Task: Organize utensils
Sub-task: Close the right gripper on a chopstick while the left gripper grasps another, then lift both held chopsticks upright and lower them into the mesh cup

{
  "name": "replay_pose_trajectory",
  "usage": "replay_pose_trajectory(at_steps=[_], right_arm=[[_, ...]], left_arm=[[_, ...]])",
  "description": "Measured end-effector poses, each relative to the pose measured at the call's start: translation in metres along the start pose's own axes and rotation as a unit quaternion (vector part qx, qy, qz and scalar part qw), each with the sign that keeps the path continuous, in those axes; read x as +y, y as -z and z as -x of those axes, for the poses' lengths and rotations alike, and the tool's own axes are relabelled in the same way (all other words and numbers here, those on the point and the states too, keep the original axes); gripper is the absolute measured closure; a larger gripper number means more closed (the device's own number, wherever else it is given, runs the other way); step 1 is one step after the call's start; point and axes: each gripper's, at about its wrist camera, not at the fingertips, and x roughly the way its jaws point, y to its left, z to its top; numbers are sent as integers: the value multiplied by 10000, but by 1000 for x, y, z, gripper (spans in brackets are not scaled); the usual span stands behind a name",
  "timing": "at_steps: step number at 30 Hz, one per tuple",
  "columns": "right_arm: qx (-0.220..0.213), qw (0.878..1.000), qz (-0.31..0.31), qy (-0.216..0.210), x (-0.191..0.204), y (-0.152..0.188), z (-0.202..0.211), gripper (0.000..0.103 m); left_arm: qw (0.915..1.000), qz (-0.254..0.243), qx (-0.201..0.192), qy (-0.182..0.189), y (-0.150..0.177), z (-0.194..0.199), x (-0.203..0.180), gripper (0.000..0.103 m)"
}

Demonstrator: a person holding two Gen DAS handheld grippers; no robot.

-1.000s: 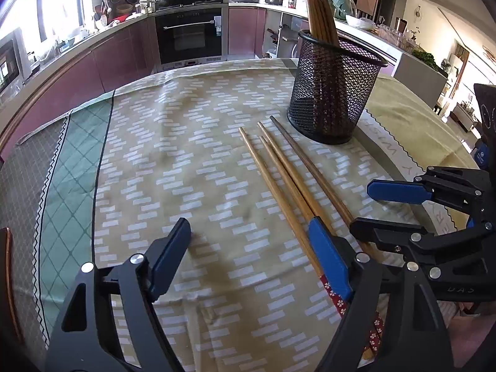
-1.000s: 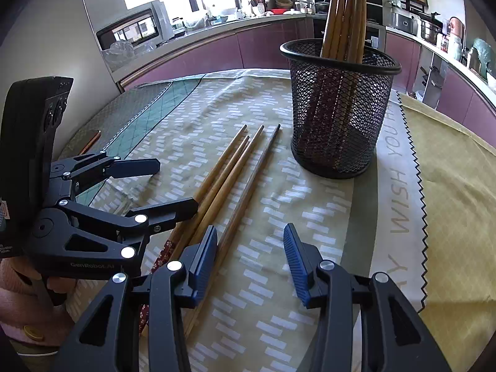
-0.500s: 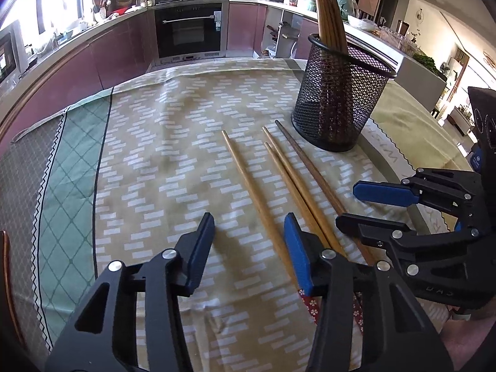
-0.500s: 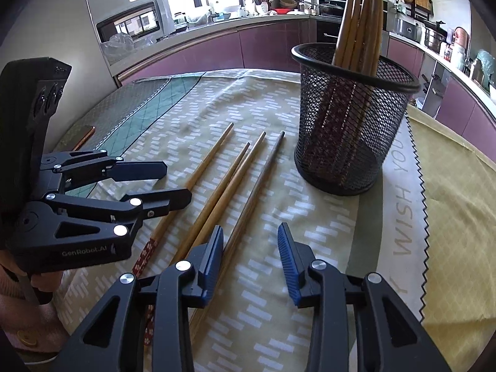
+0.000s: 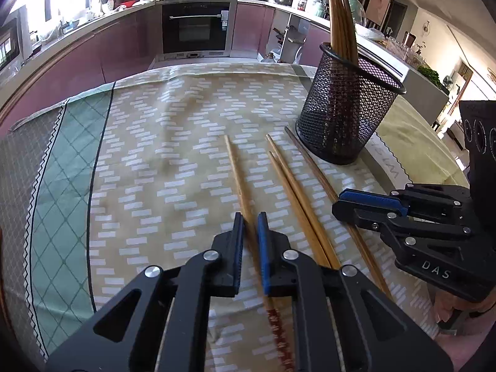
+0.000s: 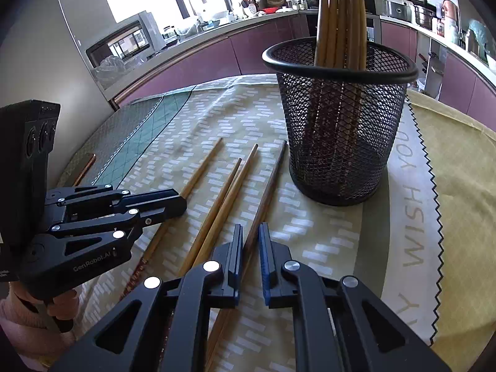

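Now pinching: both tongs just closed, one chopstick apiece.

Left tongs (image 5: 249,217) clamped on the lightest bamboo chopstick (image 5: 235,167), leftmost of the four on the counter (image 5: 186,117); right tongs (image 6: 250,228) clamped on the dark chopstick (image 6: 272,173) nearest the mesh holder (image 6: 338,142). Gripped toward the thick, patterned handle ends, probably so the shafts can be swung upright and dropped into the holder. Between them, a pair of chopsticks (image 5: 288,179) left lying side by side on the patterned cloth, untouched. Long axes all running away from the tongs, narrow tips pointing toward the holder and kitchen beyond. More chopsticks already upright in the holder, leaning on its rim.
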Motion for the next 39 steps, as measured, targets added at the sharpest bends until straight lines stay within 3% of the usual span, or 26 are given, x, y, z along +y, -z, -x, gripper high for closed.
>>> replay_pose_trajectory(at_steps=[7, 15, 25, 32, 39], right_arm=[[-63, 9996, -181, -201, -5, 4, 9, 96], [-120, 9982, 80, -576, 8, 2, 18, 97], [255, 9986, 266, -369, 15, -1, -1, 93], [246, 9985, 205, -446, 13, -6, -8, 94], [54, 9982, 93, -592, 8, -7, 2, 97]], left_arm=[[9999, 94, -56, 91, 4, 7, 1, 95], [9996, -13, -51, 263, 8, 14, -6, 95], [9995, -167, 129, 219, 7, 0, -10, 94], [9993, -320, 121, 162, 1, -5, -14, 91], [9996, -205, 66, 171, -2, -3, -14, 95]])
